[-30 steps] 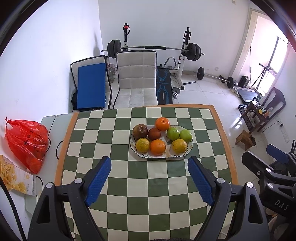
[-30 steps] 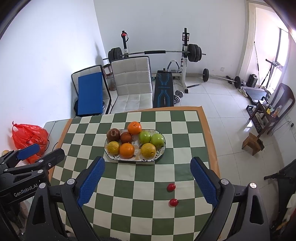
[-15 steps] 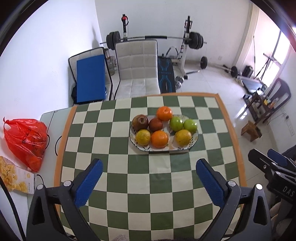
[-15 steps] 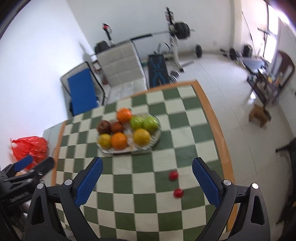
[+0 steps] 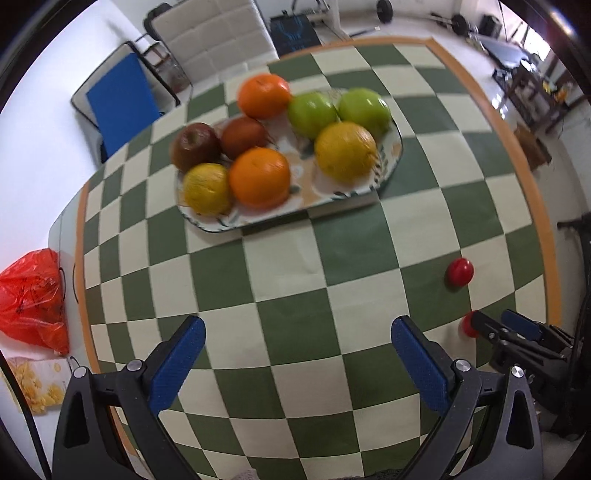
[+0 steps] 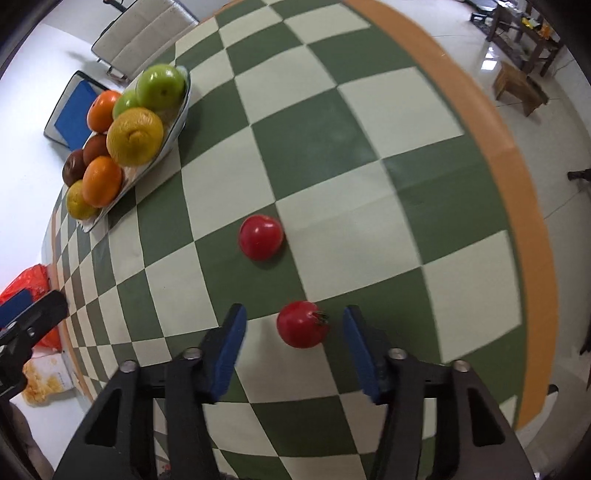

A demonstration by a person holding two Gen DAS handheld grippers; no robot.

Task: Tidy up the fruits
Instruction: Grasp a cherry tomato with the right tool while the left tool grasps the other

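Green-and-cream checks covered the counter (image 6: 332, 140), bordered in orange, with a white chair (image 5: 214, 33) and a red plastic bag (image 5: 33, 299) beyond its edges. On the far side sat a patterned plate (image 5: 343, 192) loaded with oranges, green apples, a yellow citrus and dark red fruit. Two small red fruits lay loose on the cloth, well apart from the plate. The right claw (image 6: 293, 350) stood apart, its blue pads flanking the nearer red fruit (image 6: 302, 324) without touching it; the farther red fruit (image 6: 260, 237) lay just ahead. The left claw (image 5: 297, 365) hovered wide apart over bare checks, holding nothing.
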